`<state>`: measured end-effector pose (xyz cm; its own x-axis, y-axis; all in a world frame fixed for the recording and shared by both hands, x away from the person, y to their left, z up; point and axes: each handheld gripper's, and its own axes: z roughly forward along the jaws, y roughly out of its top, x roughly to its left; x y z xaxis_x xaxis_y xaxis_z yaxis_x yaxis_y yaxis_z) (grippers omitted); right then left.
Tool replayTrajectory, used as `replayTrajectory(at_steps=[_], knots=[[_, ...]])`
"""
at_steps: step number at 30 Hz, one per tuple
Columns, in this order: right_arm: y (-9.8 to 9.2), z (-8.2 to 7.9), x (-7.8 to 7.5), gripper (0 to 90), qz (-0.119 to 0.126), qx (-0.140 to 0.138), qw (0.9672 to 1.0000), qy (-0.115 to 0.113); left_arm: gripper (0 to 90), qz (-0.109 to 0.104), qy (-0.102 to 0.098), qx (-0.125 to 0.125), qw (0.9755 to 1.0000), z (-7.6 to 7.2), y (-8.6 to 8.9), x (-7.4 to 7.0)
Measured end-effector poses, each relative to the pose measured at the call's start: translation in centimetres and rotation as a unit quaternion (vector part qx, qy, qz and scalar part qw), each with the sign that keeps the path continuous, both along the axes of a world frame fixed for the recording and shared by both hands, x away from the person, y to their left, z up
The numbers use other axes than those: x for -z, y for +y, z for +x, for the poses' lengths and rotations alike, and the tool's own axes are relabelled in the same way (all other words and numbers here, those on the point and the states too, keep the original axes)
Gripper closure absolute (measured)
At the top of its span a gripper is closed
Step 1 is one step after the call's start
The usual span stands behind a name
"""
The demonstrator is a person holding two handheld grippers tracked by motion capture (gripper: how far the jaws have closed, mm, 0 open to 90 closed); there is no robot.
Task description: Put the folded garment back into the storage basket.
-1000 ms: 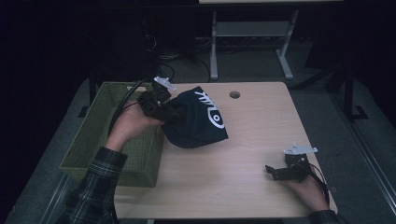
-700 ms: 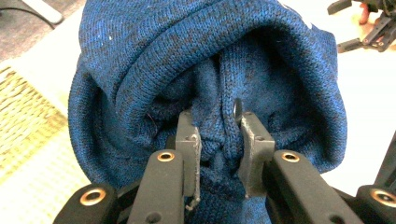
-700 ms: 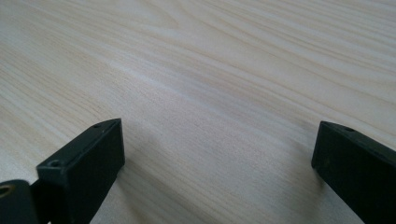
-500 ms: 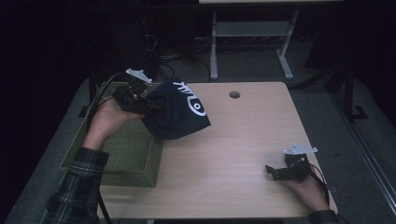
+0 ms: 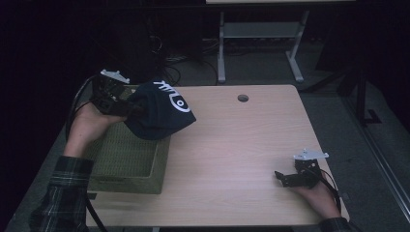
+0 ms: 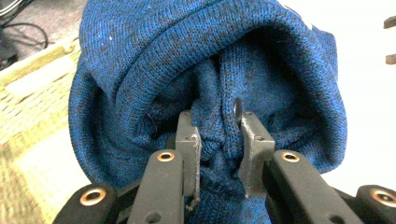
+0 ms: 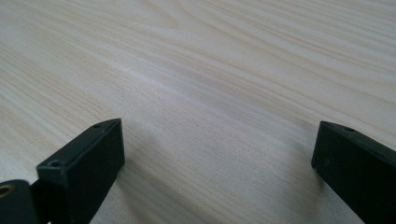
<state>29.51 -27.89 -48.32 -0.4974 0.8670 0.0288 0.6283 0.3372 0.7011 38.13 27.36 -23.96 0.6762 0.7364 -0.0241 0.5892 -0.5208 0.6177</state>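
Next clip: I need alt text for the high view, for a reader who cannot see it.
The left gripper holds a dark blue knit hat with white markings above the far end of a green woven basket at the wooden table's left edge. The right gripper rests open on the table near its right front corner, away from both.

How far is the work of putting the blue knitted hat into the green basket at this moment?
Done: the left gripper is shut on a fold of the blue knitted hat and has it lifted off the table. In hand: the hat hangs over the basket, at its far right corner. Left: lowering the hat inside and opening the fingers. The right gripper rests open on the table, away from it.
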Motion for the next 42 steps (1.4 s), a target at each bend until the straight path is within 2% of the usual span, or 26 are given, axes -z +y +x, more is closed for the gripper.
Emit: replayTrajectory(at_steps=[11, 18, 27, 33, 42], knots=[[0.0, 0.0, 0.0, 2.2, 0.0, 0.0, 1.0, 0.0, 72.3, 0.002, 0.0, -0.05, 0.9987, -0.3, 3.8, 0.6], [0.0, 0.0, 0.0, 2.2, 0.0, 0.0, 1.0, 0.0, 72.3, 0.001, 0.001, -0.086, 0.9963, -0.6, 5.9, 1.6], [0.0, 0.0, 0.0, 2.2, 0.0, 0.0, 1.0, 0.0, 72.4, 0.0, 0.015, -0.119, 0.9927, -0.8, 8.4, 3.4], [0.0, 0.0, 0.0, 2.2, 0.0, 0.0, 1.0, 0.0, 72.3, 0.007, 0.021, -0.139, 0.99, -0.9, 9.4, 4.8], [0.0, 0.0, 0.0, 2.2, -0.001, 0.0, 1.0, -0.001, 72.4, 0.001, 0.046, -0.143, 0.9886, -0.7, 9.6, 7.7]])
